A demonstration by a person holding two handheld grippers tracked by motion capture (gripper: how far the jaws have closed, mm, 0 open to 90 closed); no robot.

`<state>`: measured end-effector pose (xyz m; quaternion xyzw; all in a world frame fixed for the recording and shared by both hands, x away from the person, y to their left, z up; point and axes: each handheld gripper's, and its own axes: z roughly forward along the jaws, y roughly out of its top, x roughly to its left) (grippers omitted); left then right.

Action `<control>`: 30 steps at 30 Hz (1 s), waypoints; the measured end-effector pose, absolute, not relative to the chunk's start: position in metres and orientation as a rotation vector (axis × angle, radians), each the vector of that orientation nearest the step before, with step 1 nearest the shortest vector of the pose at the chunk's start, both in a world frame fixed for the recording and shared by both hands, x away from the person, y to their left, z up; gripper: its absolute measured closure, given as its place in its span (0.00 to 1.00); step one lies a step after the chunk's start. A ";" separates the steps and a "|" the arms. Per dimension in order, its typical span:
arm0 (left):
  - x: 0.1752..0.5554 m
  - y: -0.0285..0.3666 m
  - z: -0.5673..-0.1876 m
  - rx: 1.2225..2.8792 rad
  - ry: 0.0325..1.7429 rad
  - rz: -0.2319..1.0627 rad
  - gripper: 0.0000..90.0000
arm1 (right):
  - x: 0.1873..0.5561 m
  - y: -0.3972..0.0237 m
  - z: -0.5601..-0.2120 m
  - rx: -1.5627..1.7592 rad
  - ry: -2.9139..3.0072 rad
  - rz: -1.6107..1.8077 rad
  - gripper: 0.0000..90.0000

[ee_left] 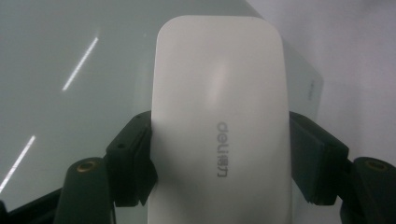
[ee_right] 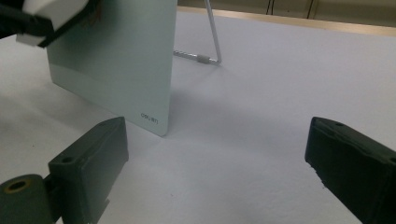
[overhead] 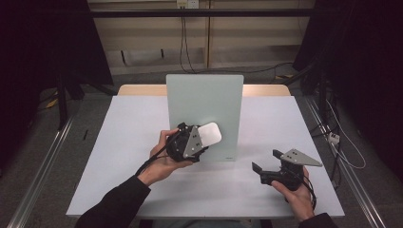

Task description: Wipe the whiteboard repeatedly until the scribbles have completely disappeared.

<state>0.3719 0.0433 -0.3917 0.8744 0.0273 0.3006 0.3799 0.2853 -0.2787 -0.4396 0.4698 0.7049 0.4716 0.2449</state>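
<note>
The left gripper [overhead: 205,137] is clenching a white eraser [ee_left: 219,126] against the upright board [overhead: 204,95], seemingly mid-wipe; next comes steady sweeping, while the right gripper [overhead: 267,164] is idling released, near right.

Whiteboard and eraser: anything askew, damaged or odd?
Nothing stands out. The whiteboard stands upright on its wire stand, surface unmarked. The white eraser sits squarely clamped in the left gripper against the board. The right gripper rests open on the table.
</note>
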 end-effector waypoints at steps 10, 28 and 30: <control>0.363 0.034 -0.414 2.301 0.029 0.709 0.35 | 0.286 -0.279 -0.440 1.283 1.925 1.289 0.07; 0.386 0.042 -0.364 2.135 0.153 0.744 0.35 | 0.286 -0.279 -0.440 1.283 1.926 1.290 0.07; 0.390 0.045 -0.356 2.104 0.181 0.750 0.35 | 0.286 -0.279 -0.440 1.284 1.925 1.289 0.07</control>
